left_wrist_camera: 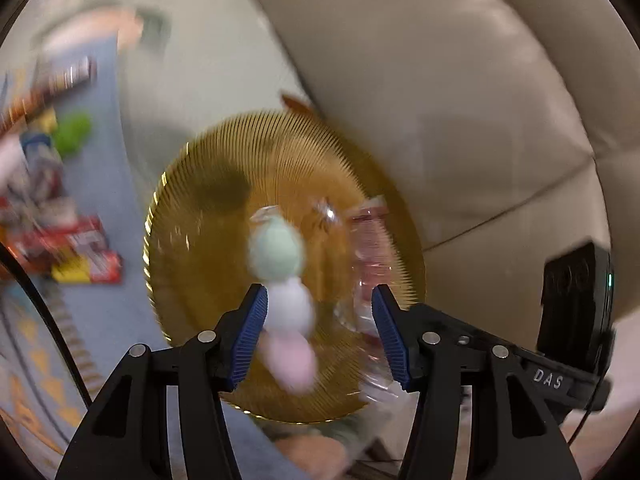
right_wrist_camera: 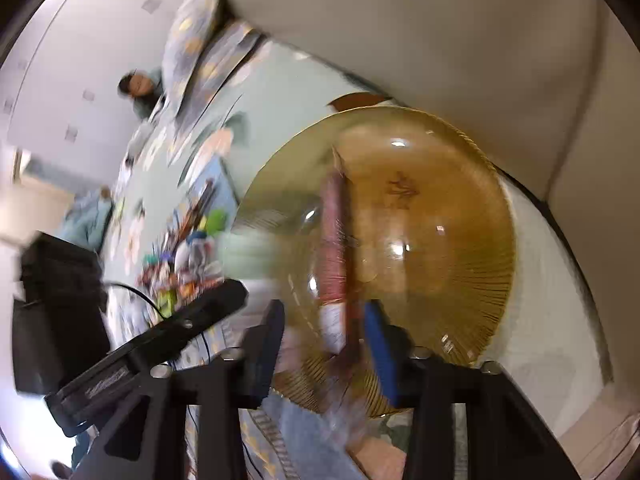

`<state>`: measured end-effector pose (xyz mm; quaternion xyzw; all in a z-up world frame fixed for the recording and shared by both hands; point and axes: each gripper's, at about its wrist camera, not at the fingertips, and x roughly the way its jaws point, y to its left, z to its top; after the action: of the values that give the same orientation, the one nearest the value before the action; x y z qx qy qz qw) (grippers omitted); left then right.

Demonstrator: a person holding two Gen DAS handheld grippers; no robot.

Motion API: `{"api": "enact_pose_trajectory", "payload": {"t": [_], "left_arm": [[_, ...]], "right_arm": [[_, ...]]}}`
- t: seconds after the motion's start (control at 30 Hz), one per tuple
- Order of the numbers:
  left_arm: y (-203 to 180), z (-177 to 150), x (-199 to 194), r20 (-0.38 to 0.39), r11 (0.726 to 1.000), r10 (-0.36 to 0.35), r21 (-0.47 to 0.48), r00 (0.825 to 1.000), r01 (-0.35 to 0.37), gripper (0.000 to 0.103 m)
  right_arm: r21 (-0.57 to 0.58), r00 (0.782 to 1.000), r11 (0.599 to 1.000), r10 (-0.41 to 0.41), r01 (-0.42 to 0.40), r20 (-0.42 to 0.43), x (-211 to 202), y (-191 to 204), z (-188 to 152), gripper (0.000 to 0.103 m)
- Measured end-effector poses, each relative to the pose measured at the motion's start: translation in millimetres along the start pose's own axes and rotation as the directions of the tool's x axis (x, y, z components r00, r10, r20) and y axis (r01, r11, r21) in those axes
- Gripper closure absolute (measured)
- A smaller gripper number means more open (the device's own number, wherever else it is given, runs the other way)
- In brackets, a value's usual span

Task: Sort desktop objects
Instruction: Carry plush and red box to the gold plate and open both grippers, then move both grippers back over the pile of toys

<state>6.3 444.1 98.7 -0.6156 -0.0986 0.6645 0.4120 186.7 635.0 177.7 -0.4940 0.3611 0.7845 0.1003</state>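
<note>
Blue ribbed pads of the left gripper (left_wrist_camera: 320,320) are seen nearest the lens, spread apart above a round amber ribbed glass plate (left_wrist_camera: 200,280). Between them, against the left pad, a clear packet of three pastel balls, mint, white and pink (left_wrist_camera: 286,292), is seen over the plate; the right pad is kept clear of it, so the jaws are read as released, with nothing pinched. Beside it a transparent pink-tinted wrapper (left_wrist_camera: 370,264) is laid on the same plate.

From the right wrist, the right gripper (right_wrist_camera: 324,344) is held over that plate, its jaws parted. A long pink-and-white packaged stick (right_wrist_camera: 334,248) is seen between them, but the blur is heavy, and it probably lies free on the glass rather than clamped.

Both items appear to be brought here because the plate serves as the collecting place, set against the beige leather cushion (left_wrist_camera: 440,80). More mixed snacks and toys (left_wrist_camera: 60,220) are left unsorted, well apart on the patterned cloth.
</note>
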Motion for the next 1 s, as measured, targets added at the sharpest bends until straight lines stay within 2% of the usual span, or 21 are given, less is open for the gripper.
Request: {"api": "enact_pose_trajectory", "payload": {"t": [0.07, 0.13, 0.23, 0.37, 0.5, 0.6, 0.7, 0.8, 0.9, 0.97, 1.0], "left_arm": [[5, -4, -3, 0.010, 1.000, -0.004, -0.020, 1.000, 0.004, 0.050], [11, -7, -8, 0.020, 0.999, -0.003, -0.040, 1.000, 0.004, 0.038], [17, -21, -16, 0.015, 0.998, -0.017, -0.067, 1.000, 0.018, 0.037], [25, -38, -31, 0.011, 0.998, 0.010, -0.068, 1.000, -0.009, 0.037], [44, -58, -55, 0.024, 0.993, 0.039, -0.111, 0.999, -0.037, 0.037], [66, -71, -72, 0.022, 0.983, 0.064, -0.176, 0.998, -0.059, 0.037], [92, -90, -105, 0.029, 0.966, 0.116, -0.237, 0.993, -0.106, 0.037], [124, -106, -144, 0.076, 0.936, 0.222, -0.297, 0.972, -0.190, 0.037], [159, -116, -183, 0.101, 0.894, 0.323, -0.358, 0.941, -0.269, 0.037], [195, -124, -219, 0.120, 0.849, 0.412, -0.411, 0.903, -0.332, 0.037], [207, -126, -227, 0.124, 0.834, 0.438, -0.426, 0.890, -0.351, 0.037]], "right_arm": [[0.005, 1.000, 1.000, -0.009, 0.009, -0.004, -4, -6, -4, 0.061], [0.030, 1.000, 1.000, 0.004, -0.003, -0.028, -3, -13, -9, 0.061], [0.037, 0.998, 0.999, 0.025, -0.023, -0.059, 5, -12, -15, 0.061], [0.009, 0.995, 0.998, 0.056, -0.055, -0.083, 11, 3, -20, 0.061], [-0.049, 0.987, 0.993, 0.104, -0.110, -0.125, 22, 33, -23, 0.061], [-0.142, 0.988, 0.983, 0.099, -0.116, -0.121, 29, 64, -30, 0.061], [-0.247, 0.977, 0.959, 0.089, -0.136, -0.194, 47, 101, -45, 0.061], [-0.307, 0.959, 0.934, 0.099, -0.181, -0.264, 66, 135, -65, 0.061], [-0.329, 0.929, 0.913, 0.119, -0.241, -0.350, 90, 169, -91, 0.061], [-0.346, 0.911, 0.898, 0.123, -0.271, -0.394, 104, 191, -110, 0.061], [-0.351, 0.902, 0.893, 0.123, -0.283, -0.414, 112, 202, -119, 0.061]]}}
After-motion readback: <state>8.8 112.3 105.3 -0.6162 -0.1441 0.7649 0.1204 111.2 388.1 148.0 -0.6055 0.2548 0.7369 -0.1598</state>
